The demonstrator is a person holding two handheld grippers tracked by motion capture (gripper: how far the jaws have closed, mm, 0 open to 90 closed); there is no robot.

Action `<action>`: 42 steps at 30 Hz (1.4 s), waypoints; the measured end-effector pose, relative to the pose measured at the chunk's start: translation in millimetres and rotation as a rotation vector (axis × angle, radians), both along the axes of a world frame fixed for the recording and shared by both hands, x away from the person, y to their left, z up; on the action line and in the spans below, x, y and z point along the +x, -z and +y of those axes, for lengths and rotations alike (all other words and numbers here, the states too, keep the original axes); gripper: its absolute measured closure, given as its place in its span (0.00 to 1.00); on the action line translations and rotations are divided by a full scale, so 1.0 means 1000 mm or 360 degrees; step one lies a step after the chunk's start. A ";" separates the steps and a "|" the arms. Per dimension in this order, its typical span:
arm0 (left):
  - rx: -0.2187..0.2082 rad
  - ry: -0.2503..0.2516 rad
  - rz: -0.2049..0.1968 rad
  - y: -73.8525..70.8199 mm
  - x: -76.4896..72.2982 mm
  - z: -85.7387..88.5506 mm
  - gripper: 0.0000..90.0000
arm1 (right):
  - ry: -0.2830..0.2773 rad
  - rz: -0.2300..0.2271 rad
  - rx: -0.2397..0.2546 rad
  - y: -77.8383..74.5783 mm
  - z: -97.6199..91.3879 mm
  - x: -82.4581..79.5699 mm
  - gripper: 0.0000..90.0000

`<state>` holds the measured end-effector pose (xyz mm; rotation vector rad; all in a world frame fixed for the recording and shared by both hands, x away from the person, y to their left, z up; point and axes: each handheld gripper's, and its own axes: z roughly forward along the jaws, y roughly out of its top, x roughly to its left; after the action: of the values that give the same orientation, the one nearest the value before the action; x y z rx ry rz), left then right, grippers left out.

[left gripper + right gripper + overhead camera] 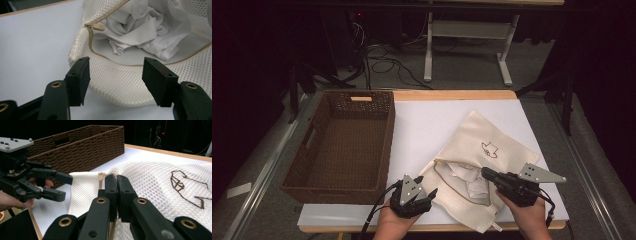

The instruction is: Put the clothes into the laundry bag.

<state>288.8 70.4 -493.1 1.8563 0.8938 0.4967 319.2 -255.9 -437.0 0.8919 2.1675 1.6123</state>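
A soft, light mesh laundry bag (472, 160) is lying on the table right of the wicker basket (339, 145). The right tool (488, 174) is pinching its zipper edge; the left tool (424, 197) is standing released beside the opening, best gripped at the hem.

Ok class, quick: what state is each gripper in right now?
Left gripper: open, holding nothing, jaws by the mesh bag.
Right gripper: shut on the bag's zipper edge.

Table (452, 107); basket (339, 145); mesh bag (477, 145)
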 end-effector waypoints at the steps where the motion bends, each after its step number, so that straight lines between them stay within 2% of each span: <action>1: -0.0004 -0.0001 -0.0004 -0.001 0.000 0.001 0.43 | -0.0008 0.0006 0.0000 0.000 0.000 0.000 0.99; 5: -0.0017 -0.0022 -0.0034 -0.003 0.000 0.004 0.42 | -0.0025 0.0026 -0.0021 0.003 0.003 -0.002 0.99; 9: -0.0006 -0.0038 -0.0036 -0.003 0.001 0.005 0.42 | -0.0034 0.0030 -0.0090 0.008 0.004 -0.006 0.98; 14: -0.0009 -0.0061 -0.0047 -0.004 0.003 0.007 0.42 | -0.0055 0.0080 -0.0140 0.018 0.007 -0.011 0.98; 17: -0.0020 -0.0064 -0.0058 -0.006 0.003 0.009 0.42 | -0.0080 0.0123 -0.0191 0.026 0.013 -0.012 0.98; 20: -0.0007 -0.0068 -0.0057 -0.006 0.003 0.009 0.42 | -0.0096 0.0162 -0.0288 0.036 0.023 -0.010 0.98; 22: 0.0017 -0.0074 -0.0054 -0.005 0.004 0.008 0.41 | -0.0102 0.0189 -0.0382 0.045 0.034 -0.006 0.98; 24: 0.0055 -0.0087 -0.0071 -0.004 0.004 0.007 0.41 | -0.0098 0.0166 -0.0496 0.051 0.041 -0.006 0.98; 26: 0.0087 -0.0097 -0.0074 -0.003 0.004 0.006 0.41 | -0.0087 0.0182 -0.0564 0.056 0.044 -0.004 0.98; 28: 0.0103 -0.0099 -0.0070 -0.001 0.005 0.006 0.41 | -0.0066 0.0223 -0.0613 0.062 0.045 -0.002 0.98; 30: 0.0123 -0.0110 -0.0061 0.001 0.007 0.006 0.41 | -0.0066 0.0296 -0.0618 0.067 0.044 0.002 0.98; 32: 0.0176 -0.0126 -0.0073 0.004 0.009 0.005 0.41 | -0.0092 0.0319 -0.0624 0.070 0.044 0.002 0.97; 34: 0.0297 -0.0160 -0.0095 0.009 0.013 0.003 0.41 | -0.0101 0.0318 -0.0645 0.071 0.047 0.001 0.97; 35: 0.0317 -0.0173 -0.0078 0.012 0.016 0.003 0.41 | -0.0101 0.0302 -0.0667 0.072 0.048 0.001 0.97; 37: 0.0314 -0.0197 0.0004 0.019 0.024 0.003 0.42 | -0.0095 0.0294 -0.0697 0.073 0.049 0.001 0.97; 39: 0.0324 -0.0208 0.0028 0.021 0.027 0.003 0.42 | -0.0086 0.0296 -0.0725 0.073 0.048 0.001 0.98; 42: 0.0258 -0.0223 0.0056 0.020 0.030 0.007 0.43 | -0.0062 0.0295 -0.0726 0.073 0.045 0.002 0.98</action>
<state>318.3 77.1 -513.0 1.9619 1.0384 0.6409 321.5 -211.2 -510.3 0.8823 2.5426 1.0084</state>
